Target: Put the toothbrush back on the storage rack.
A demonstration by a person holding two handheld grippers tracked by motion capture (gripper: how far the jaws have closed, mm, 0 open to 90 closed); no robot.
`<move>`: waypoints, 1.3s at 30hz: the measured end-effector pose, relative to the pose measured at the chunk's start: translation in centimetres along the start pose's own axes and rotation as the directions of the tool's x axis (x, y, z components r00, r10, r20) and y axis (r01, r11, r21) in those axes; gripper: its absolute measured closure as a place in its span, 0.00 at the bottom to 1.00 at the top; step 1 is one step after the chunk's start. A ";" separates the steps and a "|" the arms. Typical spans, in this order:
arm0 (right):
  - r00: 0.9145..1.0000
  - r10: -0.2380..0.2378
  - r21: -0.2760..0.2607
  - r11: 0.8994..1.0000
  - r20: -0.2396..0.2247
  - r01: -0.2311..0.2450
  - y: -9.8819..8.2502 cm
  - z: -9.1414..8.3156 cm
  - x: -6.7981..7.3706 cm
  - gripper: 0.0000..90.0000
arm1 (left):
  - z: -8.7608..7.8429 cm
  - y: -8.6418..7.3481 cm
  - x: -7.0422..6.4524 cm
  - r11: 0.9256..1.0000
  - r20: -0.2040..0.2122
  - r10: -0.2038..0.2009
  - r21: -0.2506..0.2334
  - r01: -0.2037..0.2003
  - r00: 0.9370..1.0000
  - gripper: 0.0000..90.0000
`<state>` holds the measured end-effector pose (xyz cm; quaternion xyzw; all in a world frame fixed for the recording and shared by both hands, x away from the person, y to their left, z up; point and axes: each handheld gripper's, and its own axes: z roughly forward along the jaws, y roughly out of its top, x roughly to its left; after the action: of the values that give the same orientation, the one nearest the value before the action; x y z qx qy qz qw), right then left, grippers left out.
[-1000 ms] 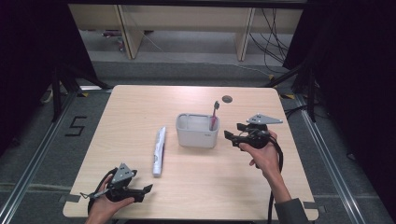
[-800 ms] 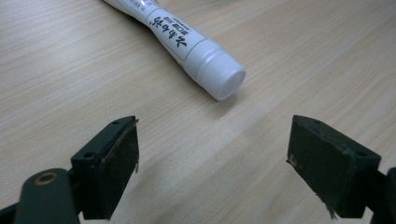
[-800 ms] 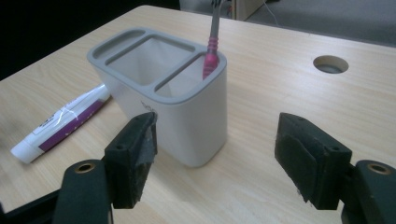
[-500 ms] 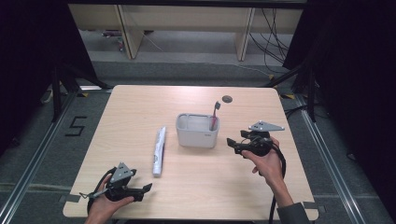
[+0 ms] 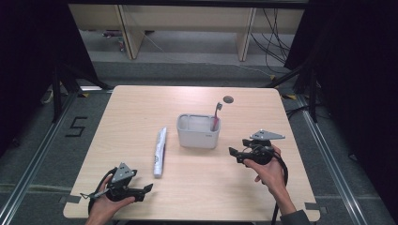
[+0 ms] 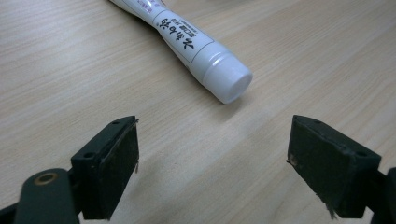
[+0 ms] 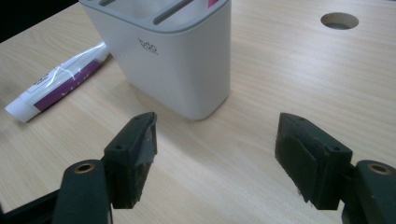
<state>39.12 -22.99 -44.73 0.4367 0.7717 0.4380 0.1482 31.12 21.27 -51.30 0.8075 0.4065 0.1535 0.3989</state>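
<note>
— What do my gripper views add to the high one?

— The left gripper (image 6: 212, 154) sees the tube (image 6: 187, 42) cap-first, just ahead of its spread, empty fingers (image 6: 112, 163); the right gripper (image 7: 217, 154) sees the holder (image 7: 173, 56) wall close, fingers spread, nothing between.

— From above?

— I see the toothbrush (image 5: 216, 116) standing in the holder, mid-worktop (image 5: 141, 108); bare wood around, both hands near the front edge, dark floor beyond.
</note>
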 end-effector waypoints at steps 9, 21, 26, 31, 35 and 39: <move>1.000 -0.002 0.000 1.000 -0.006 0.002 -1.2 -0.3 0.3 0.34 | -0.1 0.0 0.2 1.000 -0.009 -0.001 0.000 0.001 1.000 0.18; 1.000 -0.009 0.052 0.999 -0.015 0.010 -2.8 -0.6 0.8 0.33 | 0.0 0.0 0.2 1.000 -0.009 -0.002 0.000 0.002 1.000 0.18; 1.000 -0.021 0.045 0.999 -0.018 0.022 -3.6 -0.9 1.1 0.33 | 0.2 0.0 0.0 1.000 -0.004 0.003 -0.001 -0.003 1.000 0.18; 0.998 -0.054 0.060 0.997 -0.021 0.055 -4.2 -1.1 1.0 0.30 | 0.1 0.1 0.1 1.000 -0.006 0.003 0.003 -0.003 1.000 0.18; 1.000 -0.012 0.086 0.996 -0.013 0.013 -4.9 -1.2 1.2 0.25 | 0.1 0.0 0.1 1.000 -0.005 0.005 0.002 -0.005 1.000 0.18; 1.000 -0.028 0.106 0.994 0.000 0.028 -5.4 -1.6 1.1 0.23 | 0.1 0.0 0.1 1.000 -0.003 0.004 0.002 -0.004 1.000 0.18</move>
<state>34.64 -24.23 -47.98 0.4334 0.7998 0.3939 0.1316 31.24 21.25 -51.35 0.8086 0.4056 0.1548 0.3972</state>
